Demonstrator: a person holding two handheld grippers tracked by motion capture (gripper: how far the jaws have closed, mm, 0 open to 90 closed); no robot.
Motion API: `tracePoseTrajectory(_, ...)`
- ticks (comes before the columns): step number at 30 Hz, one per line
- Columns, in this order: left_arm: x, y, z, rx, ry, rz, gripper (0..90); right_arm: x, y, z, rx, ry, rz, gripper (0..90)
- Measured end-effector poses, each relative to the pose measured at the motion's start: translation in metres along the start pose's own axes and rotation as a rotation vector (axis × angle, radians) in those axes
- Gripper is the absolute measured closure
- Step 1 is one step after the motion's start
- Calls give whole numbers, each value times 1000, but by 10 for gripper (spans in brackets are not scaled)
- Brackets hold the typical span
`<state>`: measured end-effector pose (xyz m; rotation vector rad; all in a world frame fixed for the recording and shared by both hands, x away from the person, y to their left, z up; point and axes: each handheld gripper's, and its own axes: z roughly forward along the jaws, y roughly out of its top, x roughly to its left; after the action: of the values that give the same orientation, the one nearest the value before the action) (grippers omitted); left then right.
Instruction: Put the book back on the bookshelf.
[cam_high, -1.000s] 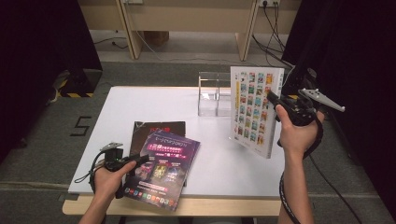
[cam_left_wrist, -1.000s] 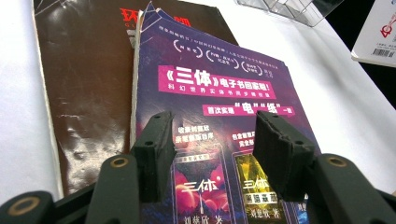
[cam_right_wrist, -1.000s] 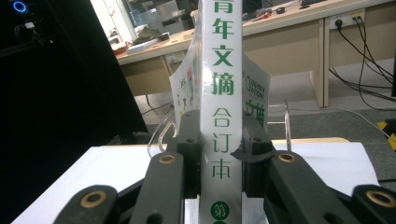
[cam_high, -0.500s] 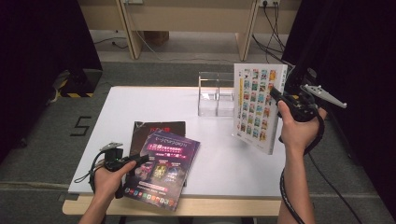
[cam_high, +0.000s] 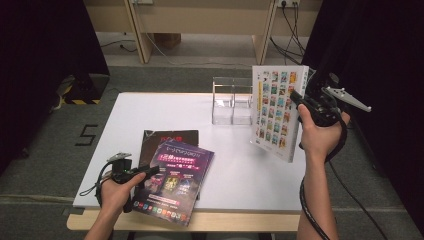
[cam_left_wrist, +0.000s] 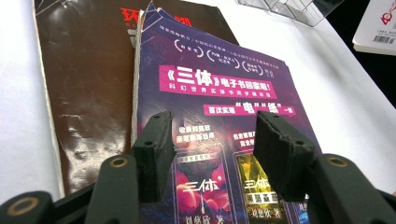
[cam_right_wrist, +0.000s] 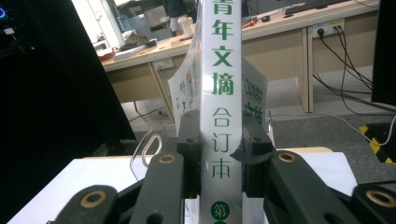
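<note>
A: The right gripper (cam_high: 300, 102) was clamped on the white book's (cam_high: 277, 107) spine, book upright above the table's (cam_high: 240, 170) right side, just beside the rack (cam_high: 232, 100). Best keep it vertical — line it with a slot, then lower.

B: Left gripper (cam_high: 152, 170)?

A: Parted, empty, over the purple book (cam_high: 175, 180). Three books — one rack.

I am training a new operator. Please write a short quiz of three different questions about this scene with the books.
1. True or false: the right gripper holds the white book upright by its spine.
2. What lies under the purple book?
3. The clear rack holds: A one book, B two books, C no book.

Key: 1 true. 2 the dark book. 3 C.
</note>
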<state>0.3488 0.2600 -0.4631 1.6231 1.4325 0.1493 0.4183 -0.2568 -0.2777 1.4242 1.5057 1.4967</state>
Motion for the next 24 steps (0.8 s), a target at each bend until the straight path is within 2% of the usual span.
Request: tracePoseTrajectory(24,1,0,1,-2,-2,-1,467,-2,7,12,-8,-16,3,743)
